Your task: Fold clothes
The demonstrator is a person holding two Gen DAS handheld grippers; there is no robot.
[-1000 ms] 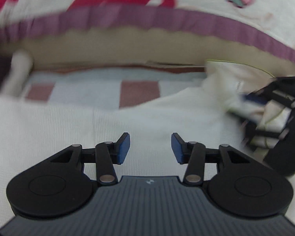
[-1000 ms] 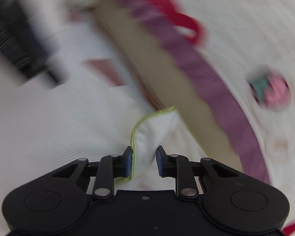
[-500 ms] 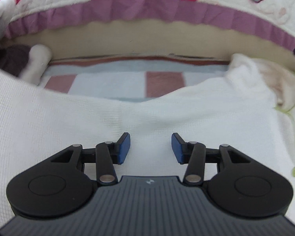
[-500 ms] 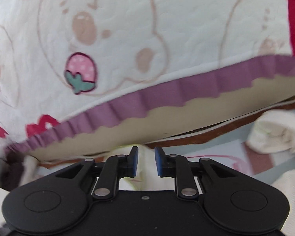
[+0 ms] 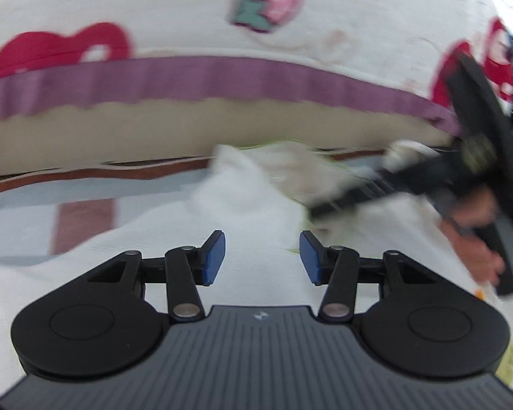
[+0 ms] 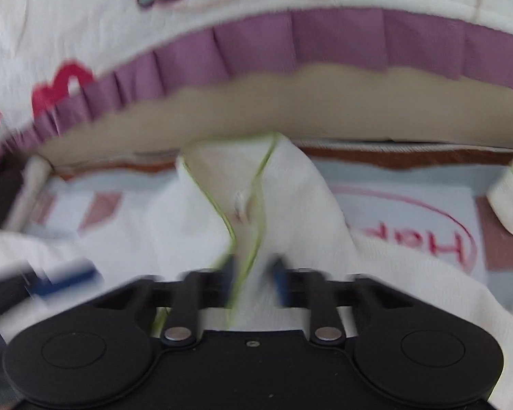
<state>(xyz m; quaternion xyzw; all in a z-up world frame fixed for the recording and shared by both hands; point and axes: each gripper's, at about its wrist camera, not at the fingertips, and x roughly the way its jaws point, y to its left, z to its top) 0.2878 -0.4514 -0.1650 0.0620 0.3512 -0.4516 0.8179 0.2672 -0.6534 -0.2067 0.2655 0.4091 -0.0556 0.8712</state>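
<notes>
The left gripper sits low at the bottom centre of its view, level, blue pads spread wide with nothing between them, hovering over the white garment. At the right edge of that view a hand grips the blurred right gripper, angled down towards the cloth. In the right wrist view the right gripper is nearly closed, pinching a lime-trimmed edge of the white garment, which rises in a peak straight ahead of the fingers. Red mirrored lettering, seemingly "Hap", shows on the pale blue mat at right. A quilt with strawberry print and purple frill fills the top.
</notes>
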